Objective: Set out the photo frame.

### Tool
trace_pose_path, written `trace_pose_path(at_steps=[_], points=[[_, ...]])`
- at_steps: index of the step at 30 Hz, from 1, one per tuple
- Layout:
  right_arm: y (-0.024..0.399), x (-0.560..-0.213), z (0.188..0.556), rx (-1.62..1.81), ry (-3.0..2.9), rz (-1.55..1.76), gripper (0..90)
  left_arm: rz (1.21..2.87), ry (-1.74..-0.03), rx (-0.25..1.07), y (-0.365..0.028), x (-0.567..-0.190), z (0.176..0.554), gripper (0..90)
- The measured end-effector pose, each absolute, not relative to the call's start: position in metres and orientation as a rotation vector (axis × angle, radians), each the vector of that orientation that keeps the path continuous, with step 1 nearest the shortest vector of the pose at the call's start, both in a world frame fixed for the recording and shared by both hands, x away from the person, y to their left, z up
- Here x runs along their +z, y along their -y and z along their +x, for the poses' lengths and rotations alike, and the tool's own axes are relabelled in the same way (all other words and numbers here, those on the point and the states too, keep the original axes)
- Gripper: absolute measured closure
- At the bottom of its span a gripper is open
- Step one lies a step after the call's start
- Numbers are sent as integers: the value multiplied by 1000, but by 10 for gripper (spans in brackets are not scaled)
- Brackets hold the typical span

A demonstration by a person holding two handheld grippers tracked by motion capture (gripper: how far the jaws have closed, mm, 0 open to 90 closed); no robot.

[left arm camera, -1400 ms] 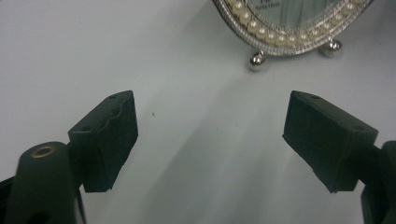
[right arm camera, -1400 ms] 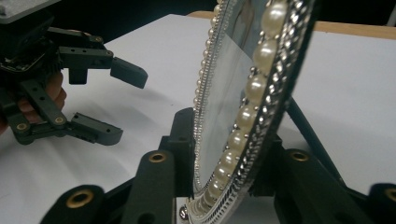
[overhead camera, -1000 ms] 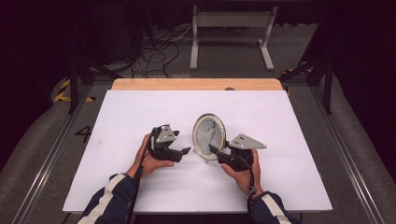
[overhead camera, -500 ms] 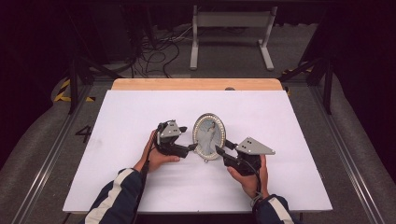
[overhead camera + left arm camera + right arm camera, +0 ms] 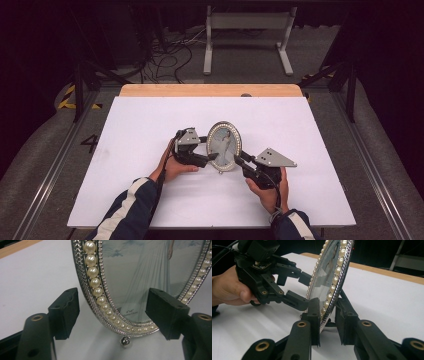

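An oval pearl-rimmed picture frame (image 5: 223, 146) stands upright near the middle of the white table (image 5: 300, 130), resting on a small silver ball foot (image 5: 124, 341). The left gripper (image 5: 209, 158), held in the person's left hand (image 5: 172, 167), has its jaws spread wide on either side of the frame's lower left edge without touching it. The right gripper (image 5: 329, 315), held in the right hand (image 5: 270, 192), has its jaws closed on the frame's lower right rim, one jaw on the front face and one behind.

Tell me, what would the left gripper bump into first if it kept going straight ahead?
Probably the oval picture frame. The left gripper has its open jaws either side of the frame's lower pearl-trimmed edge, so it would likely meet that edge first.
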State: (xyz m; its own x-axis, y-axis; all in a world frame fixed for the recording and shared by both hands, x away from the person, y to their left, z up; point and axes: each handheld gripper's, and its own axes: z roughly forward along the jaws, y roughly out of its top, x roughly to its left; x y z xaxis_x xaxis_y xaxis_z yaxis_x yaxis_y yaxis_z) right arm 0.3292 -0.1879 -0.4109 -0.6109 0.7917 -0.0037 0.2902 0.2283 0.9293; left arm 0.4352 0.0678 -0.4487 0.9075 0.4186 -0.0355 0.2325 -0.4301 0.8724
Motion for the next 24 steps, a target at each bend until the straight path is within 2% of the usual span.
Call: trace_pose_path(at_steps=[4,13,24], points=[[190,-412,330,1372,-2042,997,758,2034,-458,211,-67,-447,435,340],[194,-413,334,1391,-2048,1022,764,2030,-468,194,-77,-445,436,500],[194,-414,337,1381,-2030,1036,770,2069,-462,219,-76,-443,432,548]])
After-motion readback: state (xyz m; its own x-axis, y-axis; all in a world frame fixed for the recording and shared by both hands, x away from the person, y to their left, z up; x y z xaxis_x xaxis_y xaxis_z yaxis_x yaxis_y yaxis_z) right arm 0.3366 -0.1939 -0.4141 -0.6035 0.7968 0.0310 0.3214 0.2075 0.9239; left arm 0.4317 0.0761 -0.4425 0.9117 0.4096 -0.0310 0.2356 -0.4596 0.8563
